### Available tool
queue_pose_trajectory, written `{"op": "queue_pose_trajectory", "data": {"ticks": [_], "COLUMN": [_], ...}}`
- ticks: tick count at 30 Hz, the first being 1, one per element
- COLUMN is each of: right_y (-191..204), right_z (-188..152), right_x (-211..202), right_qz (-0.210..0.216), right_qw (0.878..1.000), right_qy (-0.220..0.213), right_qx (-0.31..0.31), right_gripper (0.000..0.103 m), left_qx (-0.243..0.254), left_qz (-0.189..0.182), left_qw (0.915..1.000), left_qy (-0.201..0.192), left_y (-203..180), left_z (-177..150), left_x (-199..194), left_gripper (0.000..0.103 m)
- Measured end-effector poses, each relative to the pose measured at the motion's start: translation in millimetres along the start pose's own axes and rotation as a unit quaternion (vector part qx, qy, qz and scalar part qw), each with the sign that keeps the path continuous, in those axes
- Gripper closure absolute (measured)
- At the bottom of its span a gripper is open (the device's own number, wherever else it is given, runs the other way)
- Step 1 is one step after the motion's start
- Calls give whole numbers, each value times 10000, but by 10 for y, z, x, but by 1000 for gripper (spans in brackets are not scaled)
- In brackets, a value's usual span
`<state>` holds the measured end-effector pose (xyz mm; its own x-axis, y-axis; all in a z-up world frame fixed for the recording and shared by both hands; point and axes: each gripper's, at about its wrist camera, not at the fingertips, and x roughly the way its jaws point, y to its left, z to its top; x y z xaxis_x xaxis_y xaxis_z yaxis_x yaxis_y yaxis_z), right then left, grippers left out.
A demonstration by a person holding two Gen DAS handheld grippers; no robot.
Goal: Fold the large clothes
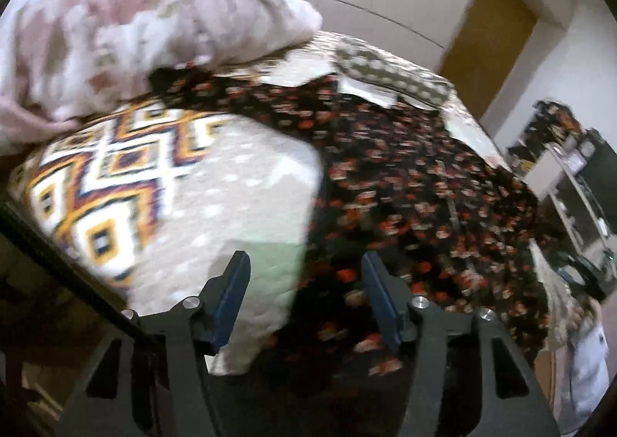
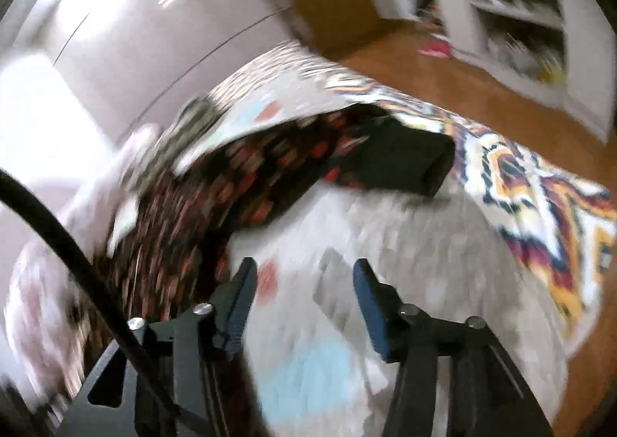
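A large black garment with red-orange flowers [image 1: 405,182] lies spread across the bed. My left gripper [image 1: 304,263] is open and empty, hovering over the garment's left edge where it meets the grey quilt [image 1: 231,190]. In the right wrist view the same floral garment [image 2: 216,190] lies to the left, with a plain black part [image 2: 405,163] at its far end. My right gripper [image 2: 304,271] is open and empty above the grey quilt [image 2: 405,256], just right of the garment's edge. Both views are blurred.
A pink and white blanket [image 1: 135,24] is heaped at the head of the bed. The quilt has a bright zigzag border [image 2: 540,198]. White wardrobe doors [image 2: 154,24], a wooden floor [image 2: 443,82] and white shelves [image 2: 520,5] surround the bed. A black cable [image 2: 77,256] crosses the right wrist view.
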<state>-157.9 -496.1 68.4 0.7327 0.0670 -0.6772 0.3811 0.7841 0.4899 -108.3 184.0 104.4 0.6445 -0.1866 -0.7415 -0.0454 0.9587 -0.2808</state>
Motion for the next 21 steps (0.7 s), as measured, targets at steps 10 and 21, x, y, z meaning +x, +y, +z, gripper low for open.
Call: {"op": "queue_pose_trajectory", "data": {"ticks": [10, 21], "right_y": [-409, -403], "right_z": [881, 1430], "right_x": [995, -322], "right_qz": [-382, -1142], "right_qw": [9831, 9725], "right_qy": [150, -1902], "right_qx": [1785, 708], "right_gripper": [91, 42], "left_qx": [549, 595], "left_qz": [-526, -726], "left_qw": [9961, 9942], "left_qy": [437, 525], "left_y": [-821, -939], "left_z": [234, 344], "left_x": [545, 830], "left_gripper": [44, 44]}}
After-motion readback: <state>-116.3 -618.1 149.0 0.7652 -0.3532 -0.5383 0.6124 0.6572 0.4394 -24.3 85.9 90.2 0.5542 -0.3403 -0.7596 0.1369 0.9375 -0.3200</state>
